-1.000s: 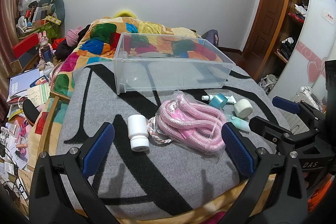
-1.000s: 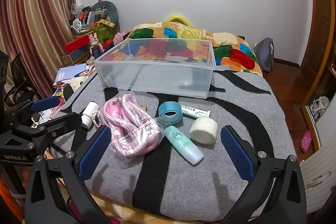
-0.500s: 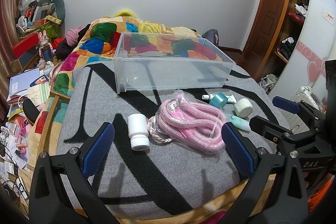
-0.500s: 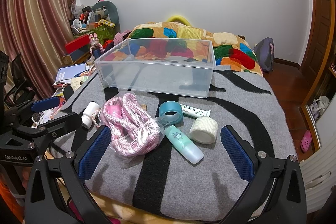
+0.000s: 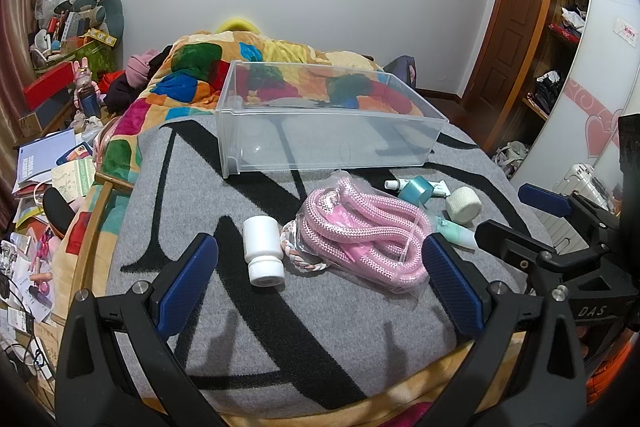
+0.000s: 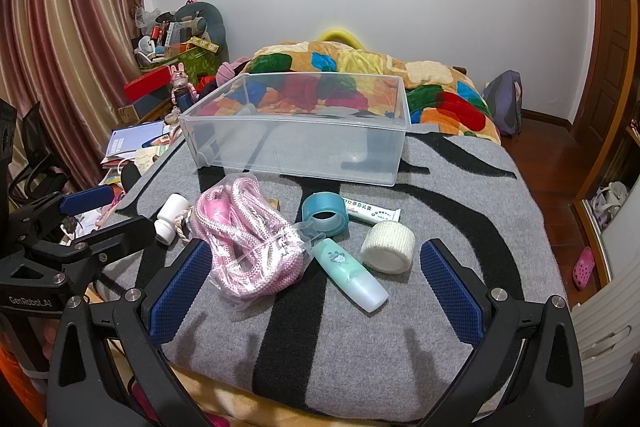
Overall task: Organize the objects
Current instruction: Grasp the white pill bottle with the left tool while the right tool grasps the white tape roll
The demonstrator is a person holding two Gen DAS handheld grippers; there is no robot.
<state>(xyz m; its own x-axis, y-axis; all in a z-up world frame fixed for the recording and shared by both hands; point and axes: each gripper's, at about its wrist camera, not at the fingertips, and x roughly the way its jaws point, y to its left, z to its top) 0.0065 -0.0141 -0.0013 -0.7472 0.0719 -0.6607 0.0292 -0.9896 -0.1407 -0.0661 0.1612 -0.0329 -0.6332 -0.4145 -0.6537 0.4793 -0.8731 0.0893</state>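
A clear plastic bin [image 5: 328, 143] [image 6: 296, 143] stands empty on the grey blanket. In front of it lie a bagged pink rope [image 5: 360, 231] [image 6: 248, 243], a white bottle [image 5: 262, 247] [image 6: 170, 213], a blue tape roll [image 6: 325, 213] [image 5: 416, 189], a white tube [image 6: 372, 214], a mint bottle [image 6: 350, 273] and a white gauze roll [image 6: 388, 247] [image 5: 463, 205]. My left gripper [image 5: 320, 283] is open and empty, just short of the white bottle and rope. My right gripper [image 6: 316, 291] is open and empty, just short of the mint bottle.
The grey and black blanket [image 6: 440, 327] covers the bed's near end, with a colourful quilt [image 6: 440, 99] behind the bin. Clutter and papers [image 5: 44, 163] fill the floor at left. A wardrobe and door [image 5: 520, 47] stand at right.
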